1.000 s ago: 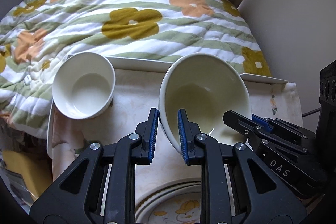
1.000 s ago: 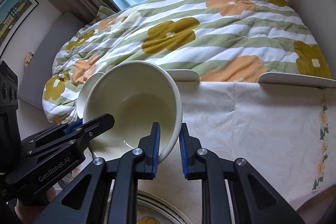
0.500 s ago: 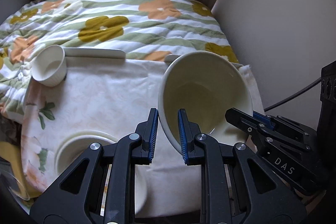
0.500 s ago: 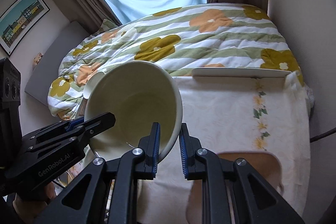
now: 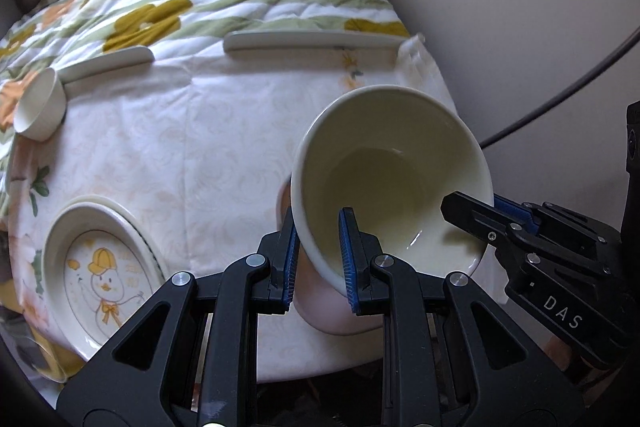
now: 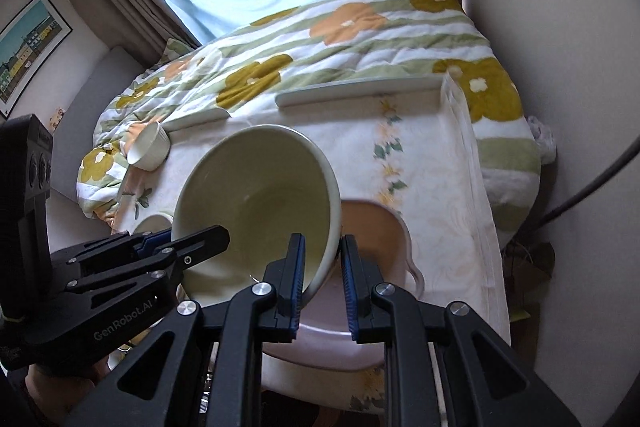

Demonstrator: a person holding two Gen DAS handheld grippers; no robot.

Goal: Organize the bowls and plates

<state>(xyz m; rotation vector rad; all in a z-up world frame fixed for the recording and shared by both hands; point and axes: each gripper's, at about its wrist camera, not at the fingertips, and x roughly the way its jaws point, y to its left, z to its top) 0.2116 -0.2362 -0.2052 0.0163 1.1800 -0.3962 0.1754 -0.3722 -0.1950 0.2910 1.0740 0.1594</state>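
So right now I've got both grippers clamped on the same big cream bowl [image 5: 390,183]. The left gripper [image 5: 318,259] pinches the rim on its left side, one blue pad inside and one outside, and the right gripper [image 6: 322,277] does the same on the opposite rim. The bowl is tilted and held up off the table, right above a pink dish [image 6: 376,227] sitting on the floral tablecloth [image 5: 180,155]. Off to the left in my left wrist view there's a duck plate [image 5: 102,277] near the table's front edge, and a small white bowl [image 5: 38,111] way back at the far left corner. Flowered quilt [image 6: 360,39] on the bed behind the table.
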